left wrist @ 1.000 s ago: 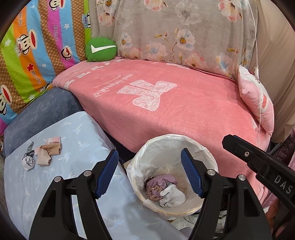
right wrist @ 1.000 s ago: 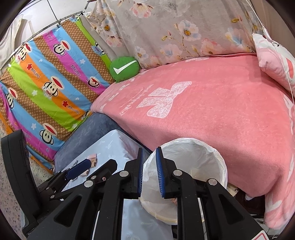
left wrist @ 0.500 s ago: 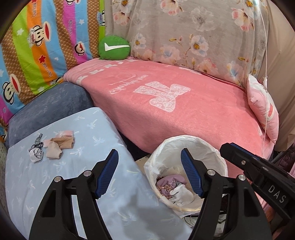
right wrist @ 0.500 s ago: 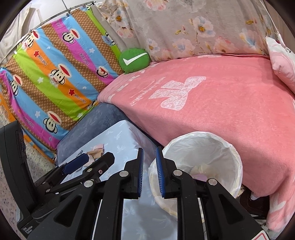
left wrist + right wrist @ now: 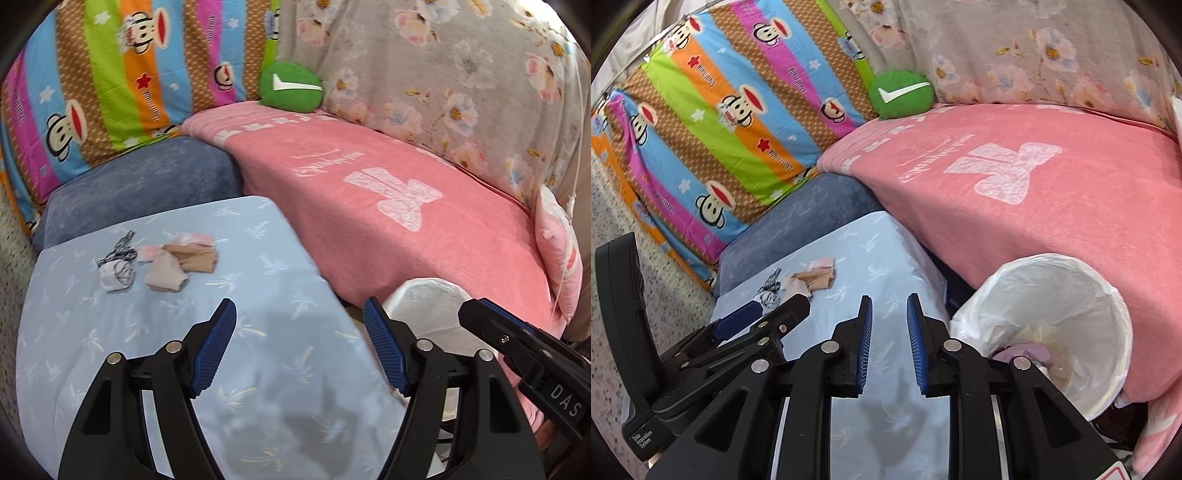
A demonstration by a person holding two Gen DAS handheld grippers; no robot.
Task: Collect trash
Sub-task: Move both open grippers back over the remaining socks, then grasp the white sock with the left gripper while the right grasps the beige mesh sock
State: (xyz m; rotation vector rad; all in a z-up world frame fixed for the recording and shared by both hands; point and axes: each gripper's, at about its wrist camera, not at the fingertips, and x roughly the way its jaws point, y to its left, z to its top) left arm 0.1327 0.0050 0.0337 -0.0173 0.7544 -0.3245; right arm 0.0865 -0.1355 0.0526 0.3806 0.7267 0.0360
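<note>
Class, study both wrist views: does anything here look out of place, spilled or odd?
Yes. A small cluster of crumpled scraps lies loose on the light blue cloth, away from the lined trash bin, which already holds similar bits. Both grippers, left and right, are empty. Nothing looks spilled or damaged.

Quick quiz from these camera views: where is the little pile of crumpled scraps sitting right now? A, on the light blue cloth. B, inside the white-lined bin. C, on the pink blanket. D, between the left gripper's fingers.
A: the crumpled scraps lie on the light blue cloth, beyond the open, empty left gripper and apart from the bin.
</note>
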